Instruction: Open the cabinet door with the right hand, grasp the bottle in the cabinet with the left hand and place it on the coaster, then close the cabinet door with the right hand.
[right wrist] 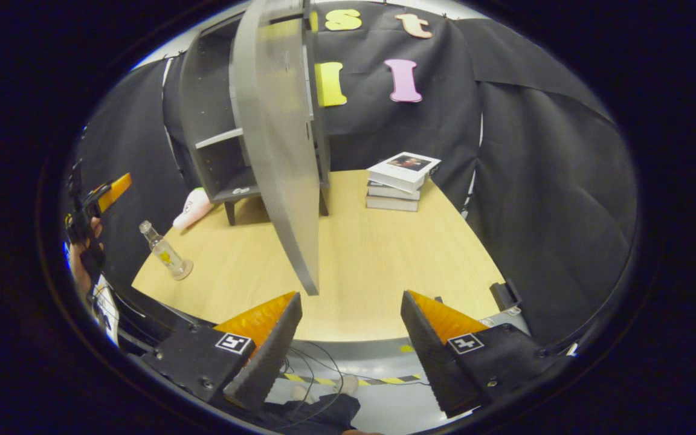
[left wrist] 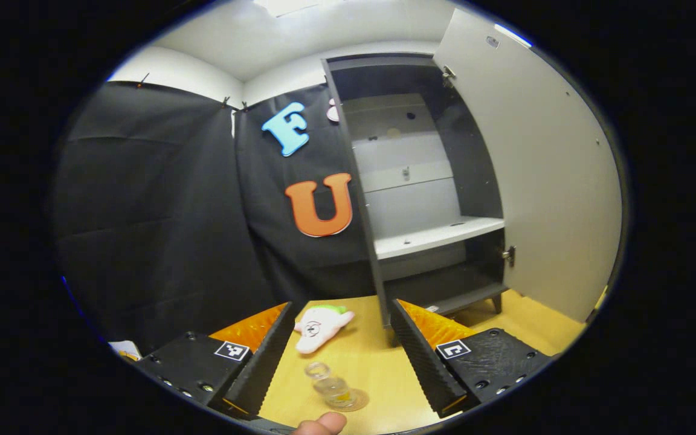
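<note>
Bottle stands on its coaster near the table's left edge, just ahead of my left gripper, whose jaws gape, released. Right gripper also spread wide, holding nothing, hanging off the table's near edge with the cabinet door swung fully out ahead. Only the closing is left, I judge. Risks: pushing the door too hard could rock the cabinet on its short legs; a low sweep of my left gripper could topple the bottle; the plush toy lies near the cabinet's foot.
</note>
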`<action>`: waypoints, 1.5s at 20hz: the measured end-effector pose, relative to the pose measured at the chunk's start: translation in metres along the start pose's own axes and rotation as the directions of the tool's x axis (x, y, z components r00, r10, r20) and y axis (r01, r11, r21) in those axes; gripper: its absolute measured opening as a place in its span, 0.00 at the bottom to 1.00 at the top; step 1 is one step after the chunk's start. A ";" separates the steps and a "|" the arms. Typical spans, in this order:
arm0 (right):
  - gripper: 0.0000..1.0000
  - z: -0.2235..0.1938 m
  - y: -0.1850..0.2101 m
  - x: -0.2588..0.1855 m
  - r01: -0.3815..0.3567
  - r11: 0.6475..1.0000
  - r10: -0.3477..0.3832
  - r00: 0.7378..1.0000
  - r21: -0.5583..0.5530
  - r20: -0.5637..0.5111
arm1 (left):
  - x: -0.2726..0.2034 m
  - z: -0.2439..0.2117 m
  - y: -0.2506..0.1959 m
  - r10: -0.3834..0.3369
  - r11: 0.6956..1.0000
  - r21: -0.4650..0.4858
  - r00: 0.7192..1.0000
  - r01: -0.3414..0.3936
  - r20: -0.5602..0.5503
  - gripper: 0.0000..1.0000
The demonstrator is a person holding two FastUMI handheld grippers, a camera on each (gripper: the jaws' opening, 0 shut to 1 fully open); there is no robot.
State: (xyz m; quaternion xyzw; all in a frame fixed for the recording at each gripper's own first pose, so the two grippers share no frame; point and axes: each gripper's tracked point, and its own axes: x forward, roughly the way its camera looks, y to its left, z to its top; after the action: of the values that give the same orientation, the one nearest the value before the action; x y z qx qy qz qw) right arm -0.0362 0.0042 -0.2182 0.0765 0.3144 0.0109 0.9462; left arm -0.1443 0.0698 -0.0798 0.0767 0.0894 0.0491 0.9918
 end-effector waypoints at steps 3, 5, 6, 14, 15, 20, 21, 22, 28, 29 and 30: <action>1.00 0.042 -0.037 -0.024 -0.093 0.994 0.088 0.993 0.060 0.073 | 0.002 0.047 -0.035 -0.019 0.999 -0.045 0.999 0.021 0.037 0.96; 1.00 0.097 -0.052 -0.035 -0.203 0.966 0.170 0.966 0.161 0.197 | 0.006 0.069 -0.063 -0.046 0.997 -0.061 0.996 0.051 0.073 0.96; 1.00 0.128 -0.053 -0.037 -0.279 0.939 0.227 0.942 0.201 0.246 | 0.009 0.076 -0.076 -0.058 0.997 -0.050 0.995 0.062 0.082 0.96; 1.00 0.249 0.044 -0.097 -0.662 0.737 0.664 0.672 -0.134 0.329 | 0.032 0.081 -0.122 -0.091 0.995 -0.042 0.995 0.093 0.046 0.96; 0.97 0.246 0.059 -0.100 -0.681 0.712 0.696 0.650 -0.173 0.305 | 0.036 0.079 -0.124 -0.099 0.994 -0.049 0.994 0.101 0.045 0.96; 0.99 0.236 0.096 -0.078 -0.607 0.725 0.679 0.710 -0.326 0.188 | 0.052 0.071 -0.114 -0.116 0.990 -0.074 0.992 0.119 0.044 0.96; 0.99 0.237 0.106 -0.076 -0.606 0.720 0.681 0.710 -0.340 0.177 | 0.056 0.071 -0.109 -0.111 0.991 -0.072 0.993 0.114 0.049 0.96; 0.99 0.234 0.117 -0.075 -0.629 0.705 0.697 0.699 -0.327 0.159 | 0.058 0.070 -0.104 -0.103 0.992 -0.074 0.993 0.106 0.049 0.96; 0.99 0.223 0.180 -0.072 -0.728 0.591 0.787 0.615 -0.348 0.049 | 0.067 0.050 -0.070 -0.063 0.990 -0.122 0.998 0.065 0.016 0.96; 0.99 0.221 0.191 -0.071 -0.738 0.576 0.796 0.604 -0.352 0.038 | 0.067 0.045 -0.064 -0.051 0.990 -0.131 0.999 0.052 0.005 0.96; 0.99 0.221 0.200 -0.069 -0.747 0.565 0.804 0.595 -0.351 0.028 | 0.067 0.040 -0.054 -0.037 0.990 -0.140 0.999 0.036 -0.007 0.96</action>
State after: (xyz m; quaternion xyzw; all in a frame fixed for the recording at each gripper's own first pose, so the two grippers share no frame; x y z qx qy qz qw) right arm 0.0456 0.1666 0.0282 0.0620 0.1535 0.4675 0.8684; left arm -0.0663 0.0184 -0.0610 0.0053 0.0918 0.0375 0.9951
